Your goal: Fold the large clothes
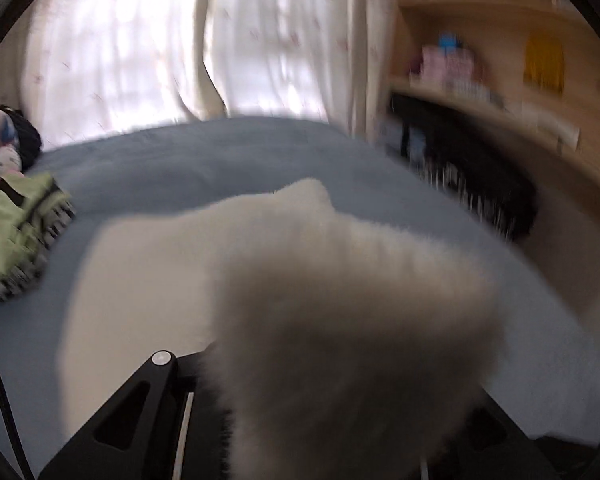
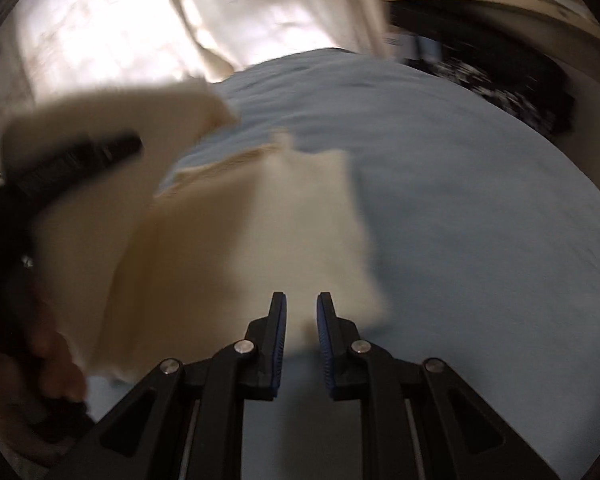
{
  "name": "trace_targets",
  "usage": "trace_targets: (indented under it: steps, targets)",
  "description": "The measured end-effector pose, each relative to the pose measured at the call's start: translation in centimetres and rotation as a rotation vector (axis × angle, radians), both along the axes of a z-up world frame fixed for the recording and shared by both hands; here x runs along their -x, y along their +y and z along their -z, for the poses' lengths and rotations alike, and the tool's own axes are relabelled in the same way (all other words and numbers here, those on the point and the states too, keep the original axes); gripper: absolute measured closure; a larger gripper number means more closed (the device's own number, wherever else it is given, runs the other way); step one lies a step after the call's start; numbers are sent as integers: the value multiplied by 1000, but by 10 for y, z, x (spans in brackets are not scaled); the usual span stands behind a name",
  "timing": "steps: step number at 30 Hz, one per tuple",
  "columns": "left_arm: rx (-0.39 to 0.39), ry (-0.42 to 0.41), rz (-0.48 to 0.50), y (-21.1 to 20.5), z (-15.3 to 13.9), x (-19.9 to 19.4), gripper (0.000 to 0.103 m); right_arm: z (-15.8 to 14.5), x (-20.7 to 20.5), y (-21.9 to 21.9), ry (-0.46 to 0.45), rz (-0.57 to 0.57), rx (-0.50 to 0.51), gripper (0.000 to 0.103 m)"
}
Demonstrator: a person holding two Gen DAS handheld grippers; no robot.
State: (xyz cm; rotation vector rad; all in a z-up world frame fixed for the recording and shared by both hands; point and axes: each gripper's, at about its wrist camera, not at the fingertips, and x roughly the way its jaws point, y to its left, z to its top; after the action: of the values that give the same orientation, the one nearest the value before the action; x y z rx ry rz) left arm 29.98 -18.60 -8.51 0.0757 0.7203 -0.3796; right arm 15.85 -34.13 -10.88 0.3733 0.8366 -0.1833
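A cream fuzzy garment [image 1: 340, 300] hangs close in front of the left wrist camera and hides that gripper's fingers. In the right wrist view my left gripper [image 2: 132, 145] comes in from the left, shut on a lifted fold of this cream garment [image 2: 300, 232]. The rest of the garment lies on the blue bed sheet [image 2: 480, 200]. My right gripper [image 2: 302, 300] hovers over the garment's near edge. Its blue pads stand a narrow gap apart with nothing pressed between them. Both views are blurred by motion.
A green garment with striped trim [image 1: 16, 232] and plush toys [image 1: 0, 148] lie at the bed's left edge. White curtains [image 1: 140, 40] hang behind the bed. Wooden shelves [image 1: 500, 60] and a dark piece of furniture [image 1: 480, 184] stand to the right. A hand [image 2: 56, 364] holds the left gripper.
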Motion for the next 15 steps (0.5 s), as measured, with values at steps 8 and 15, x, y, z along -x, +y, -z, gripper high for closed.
trace_targets:
  steps: [8,15]
  targets:
    - [-27,28,81,-24,32,17,43,33,24,-39,75,49,-102,87]
    - [107,113,193,10,-37,52,20,9,9,-29,17,-27,-133,78]
